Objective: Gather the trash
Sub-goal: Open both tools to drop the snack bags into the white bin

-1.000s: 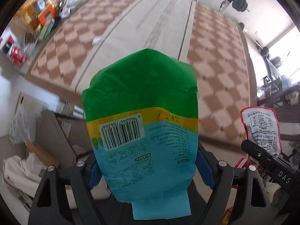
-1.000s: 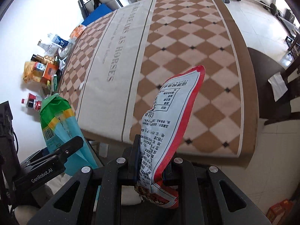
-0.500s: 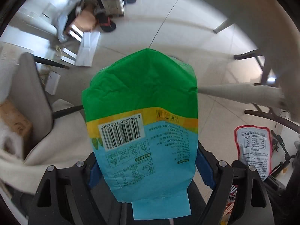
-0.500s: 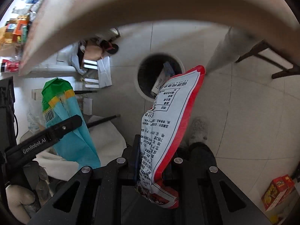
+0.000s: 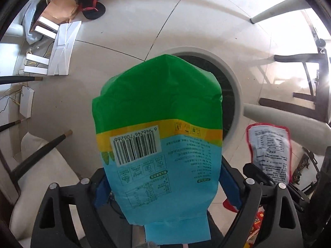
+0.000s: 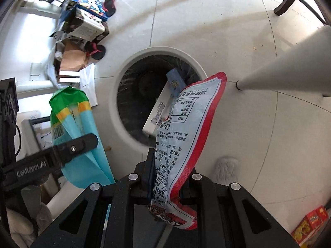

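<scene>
The left gripper [image 5: 161, 188] is clamped on the lower, blue end of a green and blue bag [image 5: 159, 136], and the right gripper [image 6: 168, 183] is clamped narrow on the bottom of a red-edged packet [image 6: 186, 136]; both are held above the floor near the round white bin [image 6: 132, 70], which already holds a flat box [image 6: 163, 105]. Risk one: the bag is wide and light, and in the left view it covers only part of the bin mouth, its left half over bare tile; released from here it may catch the rim or drift onto the floor. Risk two: the packet's top reaches over the near right part of the opening only, with a table leg [image 6: 285, 70] close by on the right, so a release without moving further in could land it on the rim. Both items are limp and may cling to the pads on opening. Each item's long axis runs along the fingers, away from the camera, free end pointing outward and toward the bin; the packet bends slightly right near its top.
</scene>
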Tool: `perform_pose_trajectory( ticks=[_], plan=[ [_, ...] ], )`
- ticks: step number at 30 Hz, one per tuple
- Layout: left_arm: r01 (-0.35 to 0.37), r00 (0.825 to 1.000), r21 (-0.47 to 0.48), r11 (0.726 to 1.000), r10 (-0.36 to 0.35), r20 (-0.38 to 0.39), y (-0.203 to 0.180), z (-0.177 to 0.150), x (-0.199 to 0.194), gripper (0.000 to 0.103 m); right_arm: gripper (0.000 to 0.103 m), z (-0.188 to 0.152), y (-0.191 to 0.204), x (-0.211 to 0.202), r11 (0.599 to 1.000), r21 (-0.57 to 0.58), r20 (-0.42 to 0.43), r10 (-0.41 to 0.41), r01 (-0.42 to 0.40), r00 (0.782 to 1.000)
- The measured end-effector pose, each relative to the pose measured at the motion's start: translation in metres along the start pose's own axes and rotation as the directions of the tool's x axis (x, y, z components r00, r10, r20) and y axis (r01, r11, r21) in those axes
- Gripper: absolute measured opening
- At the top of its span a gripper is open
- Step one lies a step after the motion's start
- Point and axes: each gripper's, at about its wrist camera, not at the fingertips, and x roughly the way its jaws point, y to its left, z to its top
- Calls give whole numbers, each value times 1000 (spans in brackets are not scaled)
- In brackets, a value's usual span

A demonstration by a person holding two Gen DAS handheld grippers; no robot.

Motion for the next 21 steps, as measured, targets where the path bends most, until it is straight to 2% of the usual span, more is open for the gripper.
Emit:
perform_pose_trajectory(
  ticks=[2,3,9,12,15,17,21],
  plan=[
    [14,1000,-16,1000,-14,-8,4,4,4,96,21,11,-1,15,1000,-2,-1,-2,2,1000],
    [20,1000,-21,1000,-20,-12,4,6,5,103,23,17,1,21,1000,-9,-4,-6,6,1000],
    [6,1000,-39,999,-6,9,5,8,-1,103,25,37,6,36,1000,-2,-2,5,-5,1000],
    [-18,1000,-51,999,19,20,11,3,-6,103,36,39,7,30,1000,-2,7,0,0,1000],
    [-63,997,-50,997,65,38,14,-10,-14,103,56,34,6,20,1000,-8,8,-24,24,1000],
    [-98,994,-54,994,100,40,16,-26,-17,103,75,25,5,14,998,-14,3,-53,53,999],
    [-140,990,-34,990,141,23,10,-58,-26,103,90,-2,-4,-2,995,-8,-13,-99,99,995]
  ],
)
